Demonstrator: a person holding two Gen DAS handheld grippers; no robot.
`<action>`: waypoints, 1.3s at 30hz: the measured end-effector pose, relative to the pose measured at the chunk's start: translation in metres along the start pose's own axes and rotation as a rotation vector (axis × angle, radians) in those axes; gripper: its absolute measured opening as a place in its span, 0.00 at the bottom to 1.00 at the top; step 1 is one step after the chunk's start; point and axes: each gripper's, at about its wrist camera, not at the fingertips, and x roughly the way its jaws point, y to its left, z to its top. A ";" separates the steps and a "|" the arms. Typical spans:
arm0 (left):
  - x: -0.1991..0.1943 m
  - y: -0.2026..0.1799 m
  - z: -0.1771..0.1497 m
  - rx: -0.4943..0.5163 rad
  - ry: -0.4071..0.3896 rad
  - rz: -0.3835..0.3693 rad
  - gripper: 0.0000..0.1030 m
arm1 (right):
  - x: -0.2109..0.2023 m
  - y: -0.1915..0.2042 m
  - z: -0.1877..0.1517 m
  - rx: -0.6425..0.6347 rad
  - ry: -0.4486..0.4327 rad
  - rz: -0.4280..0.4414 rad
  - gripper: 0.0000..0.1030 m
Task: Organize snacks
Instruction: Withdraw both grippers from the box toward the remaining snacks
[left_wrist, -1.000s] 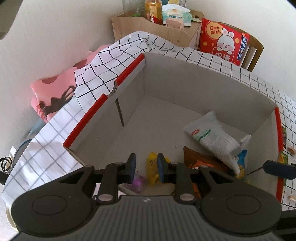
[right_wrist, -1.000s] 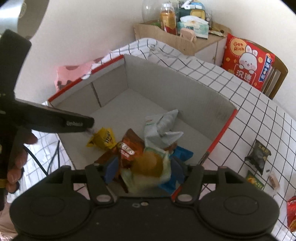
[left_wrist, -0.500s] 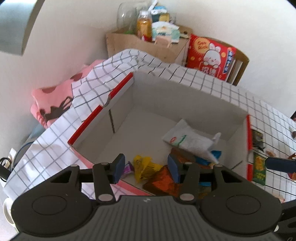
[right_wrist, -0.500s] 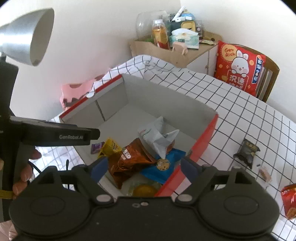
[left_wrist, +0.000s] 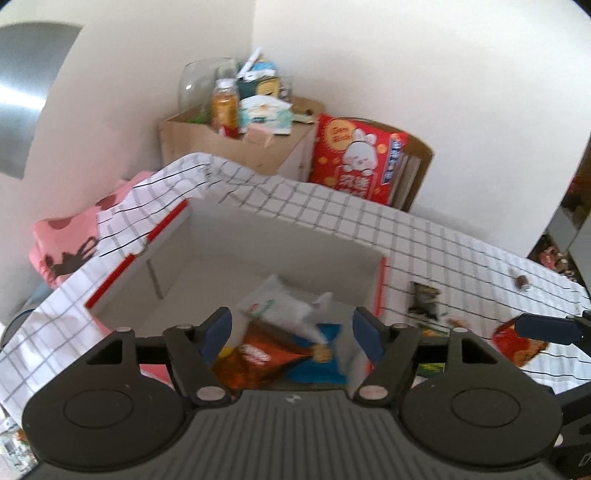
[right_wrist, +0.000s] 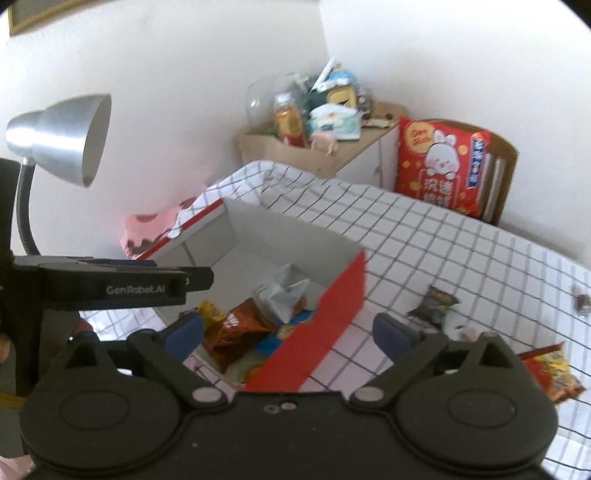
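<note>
An open red-edged cardboard box (left_wrist: 295, 236) (right_wrist: 343, 295) stands on the checked tablecloth. Inside lie a white packet (left_wrist: 280, 310) (right_wrist: 280, 295), an orange-brown packet (left_wrist: 258, 358) (right_wrist: 236, 328), a blue packet (left_wrist: 317, 365) and a yellow one (right_wrist: 210, 314). My left gripper (left_wrist: 291, 334) is open and empty, above the box's near side. My right gripper (right_wrist: 288, 334) is open and empty, above the box's near right corner. Loose on the cloth to the right are a dark packet (left_wrist: 424, 299) (right_wrist: 434, 302), a red packet (left_wrist: 517, 343) (right_wrist: 550, 369) and a small dark sweet (left_wrist: 522, 282) (right_wrist: 581, 301).
A silver desk lamp (right_wrist: 62, 136) stands at the left. A wooden cabinet (left_wrist: 236, 144) (right_wrist: 314, 155) with a bottle and clutter is behind the table, beside a chair with a red rabbit cushion (left_wrist: 358, 158) (right_wrist: 439, 166). A pink cloth (left_wrist: 62, 240) lies at the left.
Both grippers have risen and pulled back from the box. The left let go of the yellow packet and opened wide; the right released its snack into the box and opened wide.
</note>
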 end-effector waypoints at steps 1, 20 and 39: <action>-0.002 -0.007 -0.001 0.007 -0.006 -0.010 0.75 | -0.005 -0.005 -0.002 0.005 -0.010 -0.008 0.97; 0.013 -0.132 -0.040 0.113 0.042 -0.181 0.81 | -0.081 -0.121 -0.062 0.149 -0.073 -0.147 1.00; 0.118 -0.188 -0.045 0.161 0.259 -0.121 0.81 | -0.018 -0.239 -0.069 0.203 0.115 -0.290 1.00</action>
